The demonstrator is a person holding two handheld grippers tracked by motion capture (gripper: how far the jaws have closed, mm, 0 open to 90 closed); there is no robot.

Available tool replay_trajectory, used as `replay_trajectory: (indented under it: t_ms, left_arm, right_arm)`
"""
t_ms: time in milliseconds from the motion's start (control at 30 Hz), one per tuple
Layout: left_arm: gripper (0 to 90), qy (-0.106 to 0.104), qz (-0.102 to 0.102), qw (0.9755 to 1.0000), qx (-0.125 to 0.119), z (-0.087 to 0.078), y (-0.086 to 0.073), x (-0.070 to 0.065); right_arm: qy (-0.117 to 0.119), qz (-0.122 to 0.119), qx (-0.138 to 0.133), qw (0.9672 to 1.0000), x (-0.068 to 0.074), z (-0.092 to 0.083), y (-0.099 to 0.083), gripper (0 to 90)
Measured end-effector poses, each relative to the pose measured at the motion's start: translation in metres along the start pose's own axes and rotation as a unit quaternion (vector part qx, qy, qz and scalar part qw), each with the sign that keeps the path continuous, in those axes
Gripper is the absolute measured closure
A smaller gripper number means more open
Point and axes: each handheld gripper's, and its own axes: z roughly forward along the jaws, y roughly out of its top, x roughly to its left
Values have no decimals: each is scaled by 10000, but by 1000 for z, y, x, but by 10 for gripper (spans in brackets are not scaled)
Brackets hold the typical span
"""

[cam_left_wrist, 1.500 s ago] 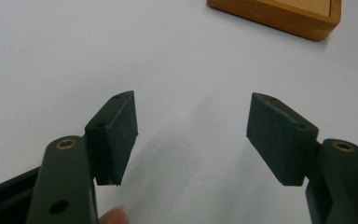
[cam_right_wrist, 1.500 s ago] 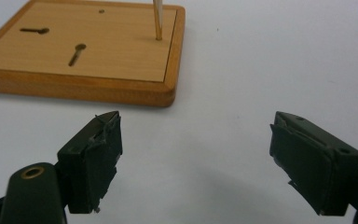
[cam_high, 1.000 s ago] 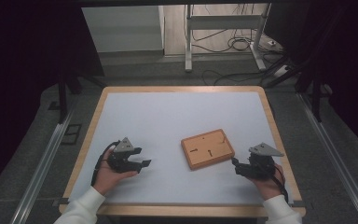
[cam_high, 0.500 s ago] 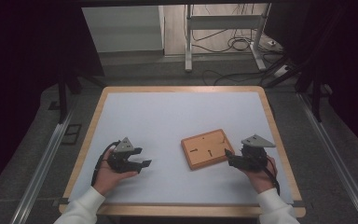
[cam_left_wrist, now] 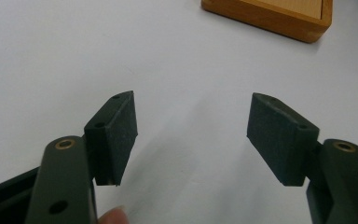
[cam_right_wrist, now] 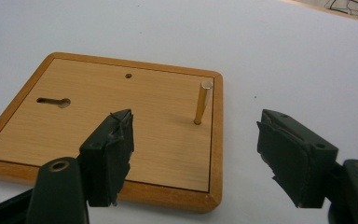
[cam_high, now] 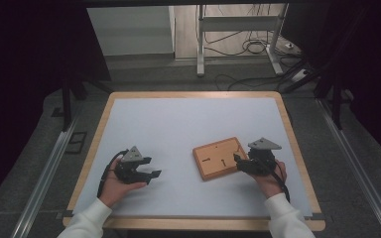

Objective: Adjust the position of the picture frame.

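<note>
A flat wooden board (cam_high: 220, 157) lies on the white tabletop, right of centre. In the right gripper view the board (cam_right_wrist: 98, 126) has a keyhole slot (cam_right_wrist: 53, 101), a small hole (cam_right_wrist: 128, 75) and an upright brass pin (cam_right_wrist: 203, 102) near its right edge. My right gripper (cam_high: 239, 161) hovers at the board's right edge, open; its jaws have just been closing a little, and the pin stands ahead between them, untouched. My left gripper (cam_high: 151, 167) rests low at the front left, open and holding nothing. Its own view has a board corner (cam_left_wrist: 279, 16) far ahead.
The table's wooden rim (cam_high: 193, 94) frames the white top. Behind it stand a metal stand (cam_high: 201, 44) and loose cables (cam_high: 250, 47) on the floor. A floor rail (cam_high: 44, 178) runs along the table's left side.
My right gripper has moved left to the board's right edge, with its jaws slightly narrower. The left gripper and the board have stayed put.
</note>
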Motion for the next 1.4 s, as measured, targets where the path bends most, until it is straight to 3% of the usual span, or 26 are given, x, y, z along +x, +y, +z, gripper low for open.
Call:
replay_trajectory:
  t_ms: [733, 833, 867, 900, 1100, 1300, 1400]
  left_arm:
    - [325, -46, 29, 10000, 40, 2, 0, 0]
    - [324, -47, 34, 10000, 36, 2, -1, 0]
    - [324, -47, 34, 10000, 35, 2, -1, 0]
    - [324, -48, 34, 10000, 34, 2, -1, 0]
    - [324, -63, 42, 10000, 41, 2, -1, 0]
    - [323, -66, 44, 10000, 46, 3, -1, 0]
    - [323, -67, 42, 10000, 45, 3, -1, 0]
  right_arm:
    - [-115, 225, 102, 9996, -4, 43, 2, 540]
    - [-121, 238, 73, 9996, -4, 46, 2, 652]
    - [-121, 238, 73, 9996, -4, 46, 2, 652]
    - [-122, 243, 53, 9996, -3, 47, 2, 716]
    - [-104, 407, 76, 9991, -4, 49, 1, 830]
    - [5, 615, 23, 9981, -8, 49, 1, 839]
    - [33, 593, -8, 9982, -8, 49, 1, 841]
